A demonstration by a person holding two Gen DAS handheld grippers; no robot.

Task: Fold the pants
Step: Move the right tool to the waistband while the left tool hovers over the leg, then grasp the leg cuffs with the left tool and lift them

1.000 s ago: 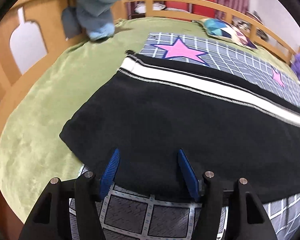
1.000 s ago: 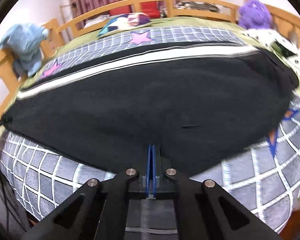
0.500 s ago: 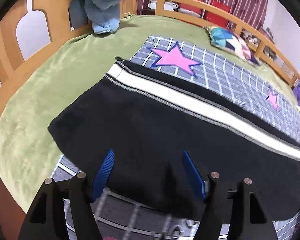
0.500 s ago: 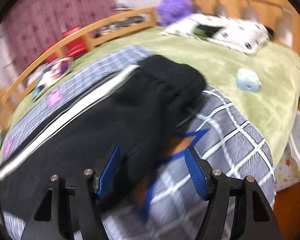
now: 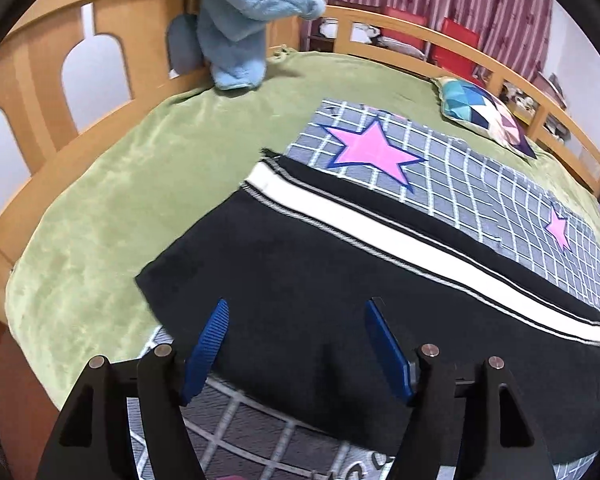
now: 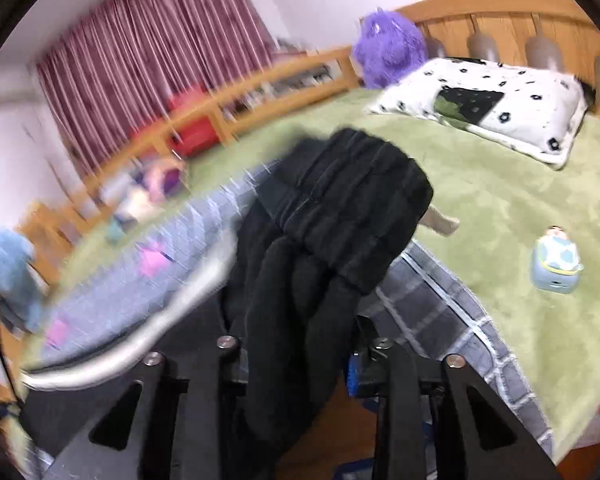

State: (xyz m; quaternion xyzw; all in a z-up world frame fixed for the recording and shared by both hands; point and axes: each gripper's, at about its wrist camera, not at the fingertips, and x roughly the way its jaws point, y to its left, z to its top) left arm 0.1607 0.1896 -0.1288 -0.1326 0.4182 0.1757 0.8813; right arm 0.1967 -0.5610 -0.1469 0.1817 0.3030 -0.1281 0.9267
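Observation:
The black pants (image 5: 300,272) with a white side stripe (image 5: 380,236) lie lengthwise across the bed. My left gripper (image 5: 296,304) hovers just above their leg end, open, its blue pads (image 5: 208,344) apart with nothing pinched between them. In the blurred right wrist view, the waistband end of the pants (image 6: 340,208) is bunched up and raised off the bed. My right gripper (image 6: 296,360) is closing on that bunched black fabric, which fills the gap between its jaws and hides most of the pads.
A grey checked blanket with pink stars (image 5: 440,168) lies under the pants on a green cover (image 5: 112,200). A blue plush (image 5: 244,20) hangs on the wooden rail. Elsewhere: a patterned cushion (image 5: 484,116), a white pillow (image 6: 488,104), a purple plush (image 6: 388,52), a small blue toy (image 6: 556,264).
The right gripper opened, swung along the pants to the waistband end, and closed on the fabric, lifting it. The left gripper rose a little and rolled, staying open over the leg end.

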